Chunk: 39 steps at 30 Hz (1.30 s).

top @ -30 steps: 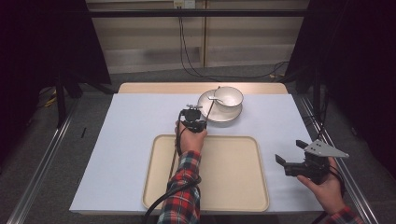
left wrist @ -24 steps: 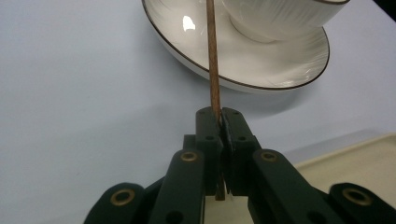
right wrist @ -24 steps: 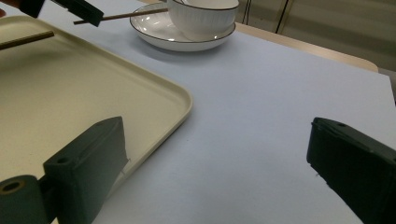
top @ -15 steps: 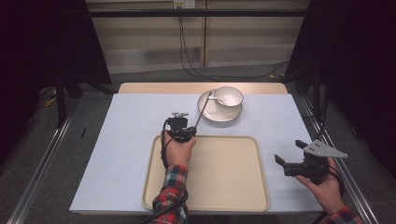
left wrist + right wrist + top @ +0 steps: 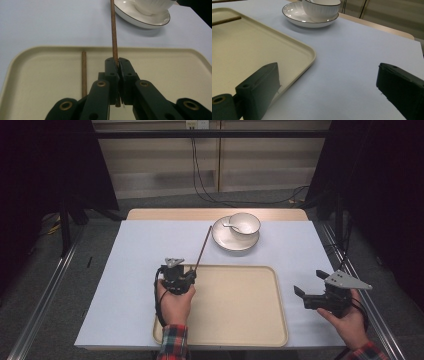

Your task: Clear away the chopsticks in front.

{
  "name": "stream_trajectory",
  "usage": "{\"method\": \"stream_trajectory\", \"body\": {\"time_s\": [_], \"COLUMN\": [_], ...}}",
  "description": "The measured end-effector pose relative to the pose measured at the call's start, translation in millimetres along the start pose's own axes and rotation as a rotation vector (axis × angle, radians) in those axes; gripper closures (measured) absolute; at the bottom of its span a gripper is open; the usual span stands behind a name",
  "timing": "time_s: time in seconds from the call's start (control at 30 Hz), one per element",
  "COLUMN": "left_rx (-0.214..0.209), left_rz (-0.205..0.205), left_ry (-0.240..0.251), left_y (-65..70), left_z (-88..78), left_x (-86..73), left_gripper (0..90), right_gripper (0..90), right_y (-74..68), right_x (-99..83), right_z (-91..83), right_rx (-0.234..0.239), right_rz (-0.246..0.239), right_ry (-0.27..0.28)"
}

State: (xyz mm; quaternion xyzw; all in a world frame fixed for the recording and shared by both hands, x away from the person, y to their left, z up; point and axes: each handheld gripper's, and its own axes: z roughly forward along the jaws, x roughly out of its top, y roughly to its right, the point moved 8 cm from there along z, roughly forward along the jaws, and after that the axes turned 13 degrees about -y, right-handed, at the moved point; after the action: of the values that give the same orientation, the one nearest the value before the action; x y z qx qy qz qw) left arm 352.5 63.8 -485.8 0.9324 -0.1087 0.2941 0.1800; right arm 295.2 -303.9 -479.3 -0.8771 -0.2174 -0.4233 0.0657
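Left gripper view: the left gripper (image 5: 118, 65) clamps a brown chopstick (image 5: 114, 35) above the beige tray (image 5: 160, 70), its far end cut off; a second chopstick (image 5: 84, 72) lies partly hidden. The right gripper (image 5: 312, 282) fingers gape over the worktop (image 5: 140, 245).

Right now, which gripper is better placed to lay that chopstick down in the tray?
Left. The left gripper is shut on the chopstick above the tray; the right gripper is open, off the tray's right edge.
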Motion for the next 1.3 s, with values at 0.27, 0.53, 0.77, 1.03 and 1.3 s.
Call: {"method": "stream_trajectory", "body": {"time_s": [0.27,0.53,0.77,1.03,1.3], "left_rx": [0.006,-0.025,-0.037,-0.048,-0.054], "left_rz": [-0.003,-0.004,-0.001,0.018,0.022], "left_ry": [0.004,-0.009,-0.021,-0.026,-0.049], "left_y": [0.0,-1.5,-0.7,6.9,7.8], "left_z": [-22.5,-40.4,-51.5,-59.9,-60.2], "left_x": [-26.3,-45.7,-59.9,-71.4,-83.4], "left_gripper": [86.3,86.3,86.4,86.3,86.3], "right_gripper": [4.4,4.4,4.4,4.4,4.4], "right_y": [-0.4,-1.1,-1.0,0.3,-1.3], "right_x": [0.2,-0.3,-0.2,-0.2,-0.6], "right_z": [-0.2,0.0,0.0,-1.0,-1.0], "right_rx": [-0.002,-0.002,-0.005,-0.009,0.000], "right_rz": [-0.002,-0.001,-0.003,0.003,-0.002], "right_ry": [0.001,-0.004,-0.004,0.000,-0.007]}}
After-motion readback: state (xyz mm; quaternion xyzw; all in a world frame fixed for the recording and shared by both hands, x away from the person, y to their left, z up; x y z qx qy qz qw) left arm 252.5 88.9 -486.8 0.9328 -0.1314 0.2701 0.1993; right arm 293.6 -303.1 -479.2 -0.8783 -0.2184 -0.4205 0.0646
